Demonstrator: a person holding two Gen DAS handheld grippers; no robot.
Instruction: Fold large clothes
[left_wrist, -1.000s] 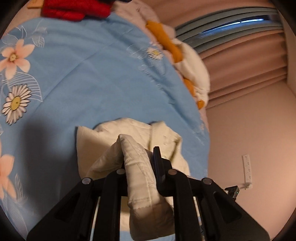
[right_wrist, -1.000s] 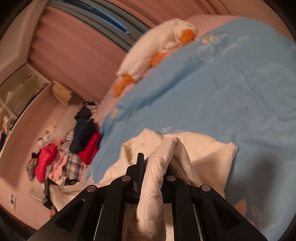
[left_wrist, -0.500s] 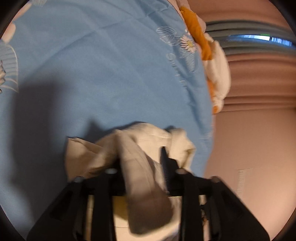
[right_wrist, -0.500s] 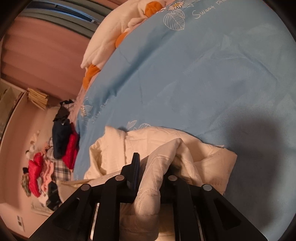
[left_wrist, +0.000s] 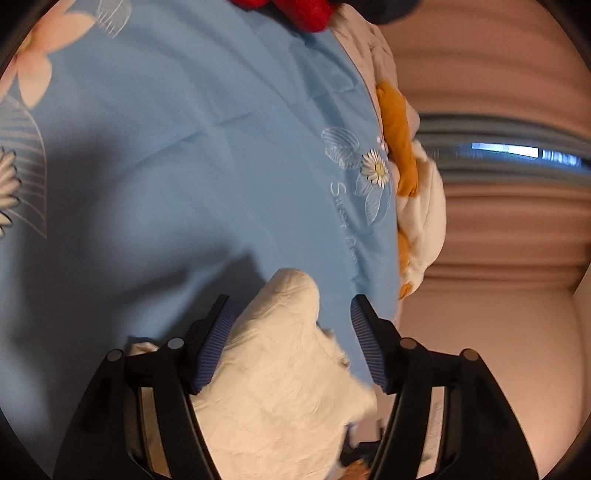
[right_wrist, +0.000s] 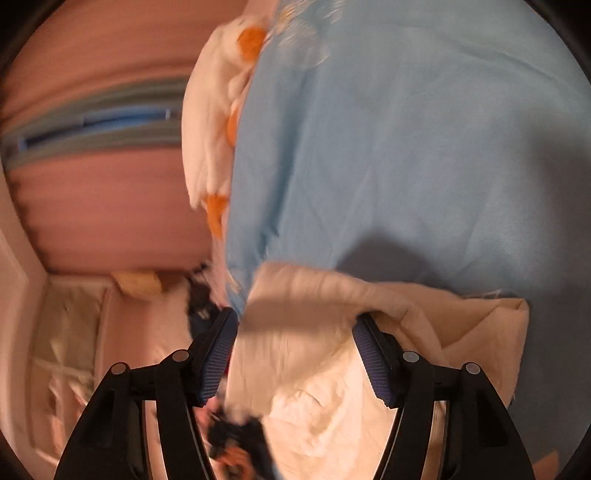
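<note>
A cream quilted garment (left_wrist: 284, 362) lies on the blue flowered bed cover (left_wrist: 184, 147). In the left wrist view my left gripper (left_wrist: 290, 314) has its jaws opening, and a bunched fold of the garment sits loose between the blue pads (left_wrist: 218, 339) without being pressed. The right wrist view shows the same garment (right_wrist: 369, 332) spread over the cover (right_wrist: 406, 147). My right gripper (right_wrist: 295, 328) also has its jaws opening, with the cloth lying between the pads (right_wrist: 369, 354) and free of them. That view is blurred.
A white and orange plush toy (left_wrist: 413, 192) lies along the bed's edge by the pink curtain (left_wrist: 498, 240). Red clothing (left_wrist: 295, 11) sits at the top of the left wrist view. Dark clothes (right_wrist: 199, 302) lie on the floor beside the bed.
Both grippers went from shut on folds of the cream garment to open, letting the cloth go. Both sank toward the bed and rolled, so the views turned.
</note>
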